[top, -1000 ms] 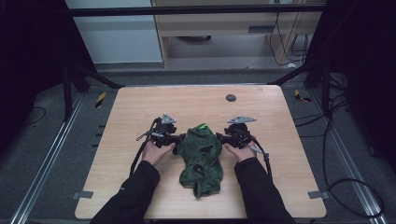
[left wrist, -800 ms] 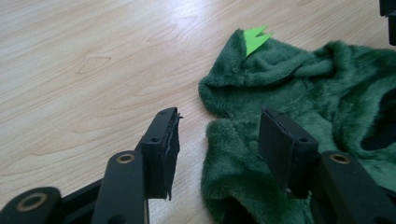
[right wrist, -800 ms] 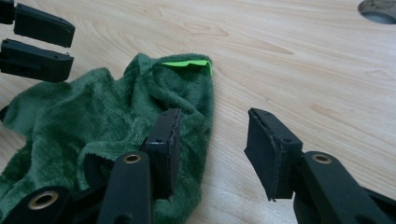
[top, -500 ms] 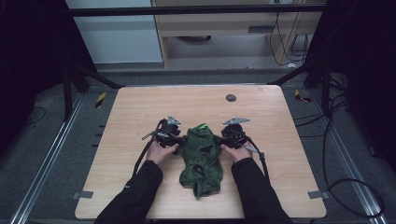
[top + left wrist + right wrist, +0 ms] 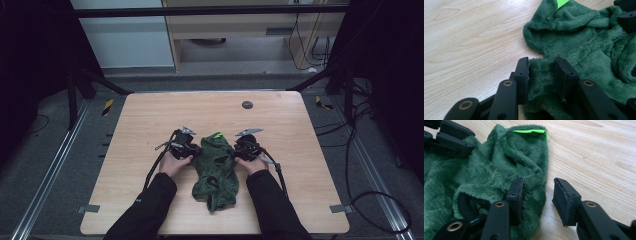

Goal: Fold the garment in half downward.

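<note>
A crumpled green fleece garment [image 5: 216, 172] lies at lower centre of the wooden desk [image 5: 150, 120]. The left tongs [image 5: 541, 71] straddle its edge, jaws apart; the right tongs [image 5: 537, 195] gape beside its opposite edge, probably poised to spread it.

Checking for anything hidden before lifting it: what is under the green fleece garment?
Around the green fleece garment, bare wooden table shows, so it lies directly on the tabletop. Whatever sits beneath its bunched folds is covered. A bright green tag peeks from its far edge.

Black sleeves [image 5: 150, 210], black grippers [image 5: 541, 75] with brass-ringed pivots, trailing cables.
</note>
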The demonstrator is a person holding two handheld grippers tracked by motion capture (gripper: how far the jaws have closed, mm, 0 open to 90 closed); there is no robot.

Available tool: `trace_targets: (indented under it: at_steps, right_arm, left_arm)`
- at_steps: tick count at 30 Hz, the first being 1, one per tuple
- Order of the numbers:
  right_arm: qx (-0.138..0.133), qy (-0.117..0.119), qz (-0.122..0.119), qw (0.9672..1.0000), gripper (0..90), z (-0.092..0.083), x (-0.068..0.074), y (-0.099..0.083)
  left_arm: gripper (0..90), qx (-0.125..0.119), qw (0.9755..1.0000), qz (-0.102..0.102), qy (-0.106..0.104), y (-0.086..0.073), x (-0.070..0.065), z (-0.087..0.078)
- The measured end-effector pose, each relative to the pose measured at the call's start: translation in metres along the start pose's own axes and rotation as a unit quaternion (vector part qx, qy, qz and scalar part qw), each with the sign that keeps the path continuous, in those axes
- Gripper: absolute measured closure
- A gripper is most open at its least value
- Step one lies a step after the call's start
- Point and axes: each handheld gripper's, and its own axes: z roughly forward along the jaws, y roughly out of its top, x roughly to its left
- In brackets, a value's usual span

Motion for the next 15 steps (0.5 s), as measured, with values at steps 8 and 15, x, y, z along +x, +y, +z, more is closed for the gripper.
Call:
trace_targets:
  at_steps: [8,15]
  right_arm:
    - [0.009,0.007,-0.005,0.9999,73.0,0.0026,0.0028,-0.0007]
    - [0.009,0.005,-0.006,0.9999,81.5,0.0017,0.0057,0.0011]
  left_arm:
    - [76.8,0.004,0.9999,-0.008,-0.007,0.0001,-0.0004,0.0004]
    - [82.2,0.007,0.9999,-0.007,-0.005,0.0014,-0.0027,-0.0004]
